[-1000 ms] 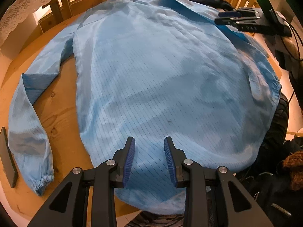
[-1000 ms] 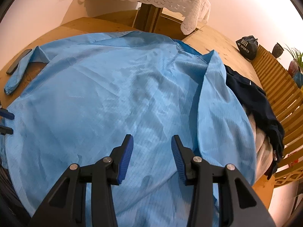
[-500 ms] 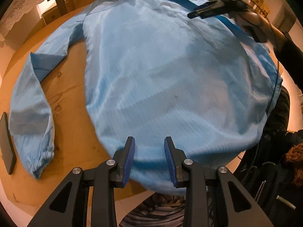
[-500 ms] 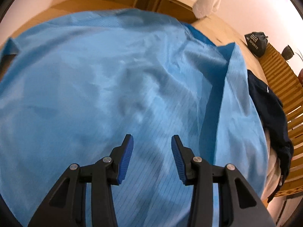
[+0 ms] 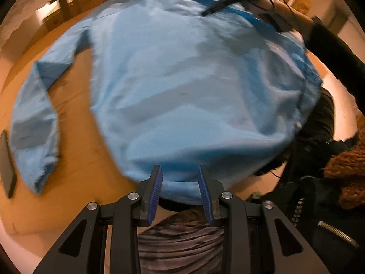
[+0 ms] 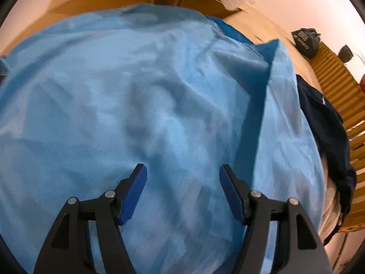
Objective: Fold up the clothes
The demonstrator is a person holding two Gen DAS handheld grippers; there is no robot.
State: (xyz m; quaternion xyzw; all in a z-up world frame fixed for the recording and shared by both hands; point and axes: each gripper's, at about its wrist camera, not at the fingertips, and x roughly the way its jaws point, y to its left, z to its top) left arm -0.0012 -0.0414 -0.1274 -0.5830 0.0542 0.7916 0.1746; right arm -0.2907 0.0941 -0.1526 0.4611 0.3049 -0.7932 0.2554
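Note:
A light blue shirt [image 5: 194,86] lies spread back-up on the round wooden table [image 5: 75,171], with one sleeve [image 5: 34,123] bent down the left side. My left gripper [image 5: 179,171] hovers over the near hem, which shows in the gap between its jaws; the pads [image 5: 156,187] stand apart and do not press on the cloth. My right gripper [image 6: 182,171] hangs low over the shirt [image 6: 141,96] near its far side, left of a folded-over strip [image 6: 285,125]. Its jaws are opening wide, with nothing pinched between them. The left wrist view is blurred.
A dark navy garment [image 6: 324,123] lies at the table's right edge beside a slatted wooden bench [image 6: 337,80] with a black bag [image 6: 305,42]. A flat dark object [image 5: 6,162] sits at the table's left. A person's striped top [image 5: 178,239] and black jacket [image 5: 319,205] are close by.
My left gripper has drawn back from over the shirt's body to its near hem. My right gripper has dropped closer to the cloth and its jaws have spread wider.

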